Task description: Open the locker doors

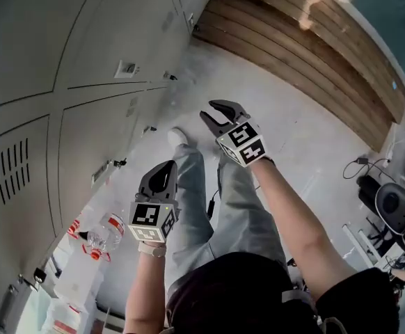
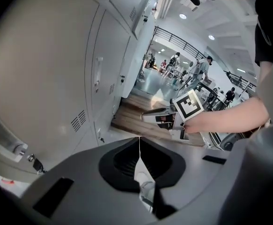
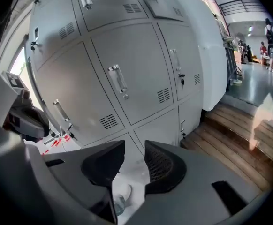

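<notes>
Right hand-held gripper (image 1: 213,113) stood part-open, empty; left hand-held gripper (image 1: 163,170) closed, empty. Both hung apart from locker doors (image 1: 84,145). Risk: jaws could slip off slim handle (image 3: 118,80), leaving door shut.

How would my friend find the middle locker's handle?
Start at the grey wall of lockers. Find the big centre door with a vent at its lower right. Its slim silver handle stands upright near the left edge, between the neighbours' handles.
</notes>
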Demonstrator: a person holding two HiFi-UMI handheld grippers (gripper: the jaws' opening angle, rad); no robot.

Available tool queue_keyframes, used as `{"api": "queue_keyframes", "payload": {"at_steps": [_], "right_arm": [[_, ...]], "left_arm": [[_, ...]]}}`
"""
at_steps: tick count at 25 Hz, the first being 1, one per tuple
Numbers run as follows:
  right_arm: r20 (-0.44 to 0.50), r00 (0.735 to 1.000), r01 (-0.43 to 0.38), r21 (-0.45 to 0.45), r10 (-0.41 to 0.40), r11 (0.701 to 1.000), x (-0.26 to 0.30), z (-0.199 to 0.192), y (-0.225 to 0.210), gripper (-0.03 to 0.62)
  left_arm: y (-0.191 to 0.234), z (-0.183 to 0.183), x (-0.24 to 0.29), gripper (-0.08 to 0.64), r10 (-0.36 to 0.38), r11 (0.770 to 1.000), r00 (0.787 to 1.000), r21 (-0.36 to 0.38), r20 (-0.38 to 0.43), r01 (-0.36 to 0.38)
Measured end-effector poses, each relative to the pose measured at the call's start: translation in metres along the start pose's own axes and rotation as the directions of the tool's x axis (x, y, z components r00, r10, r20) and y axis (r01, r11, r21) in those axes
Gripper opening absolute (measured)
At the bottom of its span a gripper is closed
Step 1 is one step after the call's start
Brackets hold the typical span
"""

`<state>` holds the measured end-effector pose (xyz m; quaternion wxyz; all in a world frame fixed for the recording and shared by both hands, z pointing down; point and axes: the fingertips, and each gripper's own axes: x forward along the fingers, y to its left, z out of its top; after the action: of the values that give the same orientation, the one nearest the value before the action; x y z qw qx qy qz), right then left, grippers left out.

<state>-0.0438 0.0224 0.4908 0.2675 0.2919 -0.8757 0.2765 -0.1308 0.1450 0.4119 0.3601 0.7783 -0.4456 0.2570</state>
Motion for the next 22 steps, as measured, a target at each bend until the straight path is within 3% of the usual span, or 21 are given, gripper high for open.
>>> {"api": "queue_keyframes", "payload": {"at_steps": [7,13,22], "right_arm": [[-0.073,0.997,-0.033,-0.016,0.032,0.999,0.111,-0.029,-0.025,0.199],[-0.094,0.994,-0.062,-0.043,0.058,0.997,0.183,-0.052,-0.044,0.241],[-0.117,0.987,-0.124,-0.122,0.110,0.985,0.270,-0.101,-0.065,0.242]], "left_arm": [[0.068,-0.030,0.068,0.020,-0.045,0.996,0.994,-0.079,-0.095,0.038],[0.112,-0.052,0.122,0.020,-0.009,0.999,0.983,-0.047,-0.184,0.001],[0.155,-0.084,0.181,0.020,0.027,0.999,0.964,-0.032,-0.265,-0.037]]}}
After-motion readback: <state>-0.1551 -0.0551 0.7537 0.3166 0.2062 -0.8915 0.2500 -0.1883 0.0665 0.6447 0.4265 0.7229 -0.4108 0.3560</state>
